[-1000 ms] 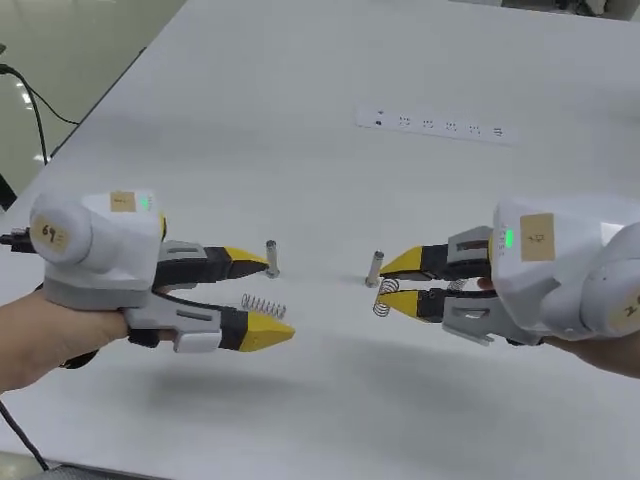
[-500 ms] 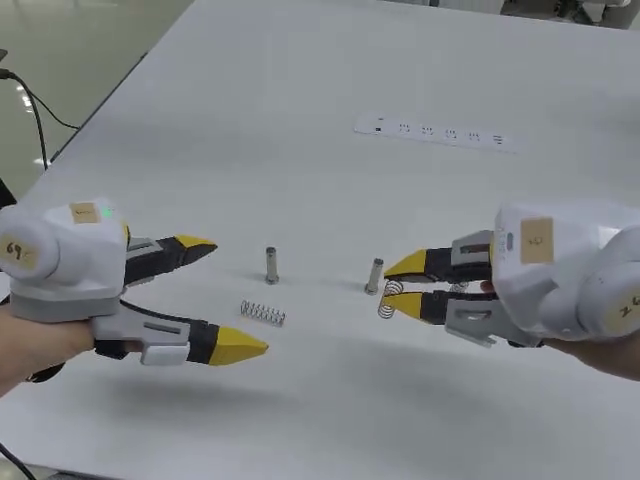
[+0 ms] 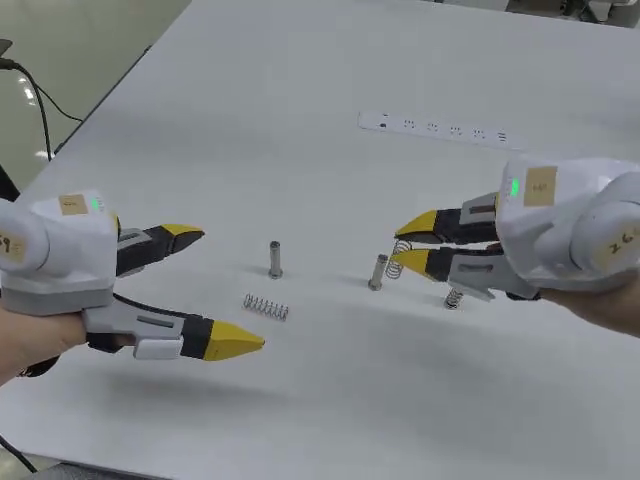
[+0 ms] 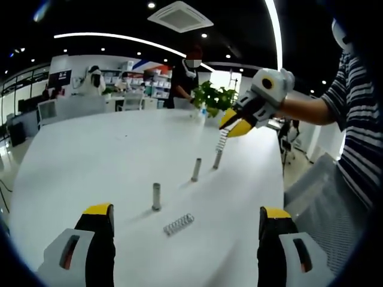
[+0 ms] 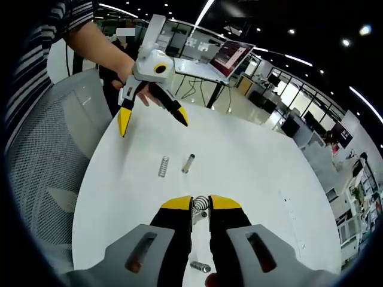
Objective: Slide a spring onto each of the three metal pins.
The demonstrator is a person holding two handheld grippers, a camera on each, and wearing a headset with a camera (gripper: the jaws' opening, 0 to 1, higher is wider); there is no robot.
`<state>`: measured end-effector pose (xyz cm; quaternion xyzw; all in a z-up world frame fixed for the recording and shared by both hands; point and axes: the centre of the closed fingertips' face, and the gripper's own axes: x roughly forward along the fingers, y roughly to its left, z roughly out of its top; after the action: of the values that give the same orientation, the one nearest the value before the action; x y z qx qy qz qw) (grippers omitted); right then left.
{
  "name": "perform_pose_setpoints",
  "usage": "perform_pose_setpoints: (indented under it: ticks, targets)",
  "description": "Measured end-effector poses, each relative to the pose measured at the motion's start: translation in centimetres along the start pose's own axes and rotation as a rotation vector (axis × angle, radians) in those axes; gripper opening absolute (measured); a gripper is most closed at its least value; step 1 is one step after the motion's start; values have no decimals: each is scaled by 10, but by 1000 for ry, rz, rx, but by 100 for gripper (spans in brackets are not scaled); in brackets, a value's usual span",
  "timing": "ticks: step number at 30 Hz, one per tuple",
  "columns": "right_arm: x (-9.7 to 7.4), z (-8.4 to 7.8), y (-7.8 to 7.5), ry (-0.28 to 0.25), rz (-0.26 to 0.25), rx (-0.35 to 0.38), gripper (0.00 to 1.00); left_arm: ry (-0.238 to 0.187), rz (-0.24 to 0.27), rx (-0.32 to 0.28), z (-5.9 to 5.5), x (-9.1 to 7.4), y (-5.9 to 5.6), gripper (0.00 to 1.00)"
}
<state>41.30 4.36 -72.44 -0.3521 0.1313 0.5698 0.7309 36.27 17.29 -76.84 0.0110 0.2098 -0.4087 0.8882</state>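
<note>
Two bare metal pins stand upright on the white table, one (image 3: 275,258) (image 4: 156,196) (image 5: 188,162) left of the other (image 3: 378,272) (image 4: 196,169). A loose spring (image 3: 265,308) (image 4: 179,223) (image 5: 163,166) lies flat in front of the left pin. My right gripper (image 3: 408,245) (image 5: 200,206) (image 4: 232,125) is shut on a second spring (image 3: 398,258) (image 4: 222,139), which hangs just above and right of the middle pin. Under that gripper stands a short coiled piece (image 3: 453,298) (image 5: 200,266), which looks like a spring on the third pin (image 4: 218,158). My left gripper (image 3: 212,290) (image 4: 187,210) (image 5: 152,124) is open wide, left of the loose spring, with nothing in it.
A white power strip (image 3: 435,127) lies at the far side of the table (image 3: 300,120). A black cable (image 3: 35,105) runs past the table's left edge. In the gripper views, office chairs, desks and other people stand beyond the table.
My right gripper has lifted its spring off the table, up beside the top of the middle pin. My left gripper has drawn back to the left and opened wider.
</note>
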Motion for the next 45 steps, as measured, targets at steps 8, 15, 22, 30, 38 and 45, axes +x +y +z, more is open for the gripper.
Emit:
perform_pose_setpoints:
  ticks: [8, 15, 22, 30, 38, 45]
  targets:
    - [11, -5, -20, 1, -26, 88, 7, -3, 3, 0, -1, -2, 0, 98]
    - [23, -14, -17, 28, -10, 98, 7, -3, 10, -5, -3, -6, 0, 98]
    - [30, -16, -15, 36, 1, 99, 7, -5, 20, -10, -5, -9, 2, 98]
    - [40, -26, -7, 64, 14, 81, 7, -11, 29, -14, -5, -14, 3, 98]
    - [52, -42, 2, 104, 24, 86, 7, -9, 31, -22, -7, -17, 2, 97]
    - [63, -55, 9, 143, 46, 75, 8, -5, 30, -19, -8, -19, 0, 97]
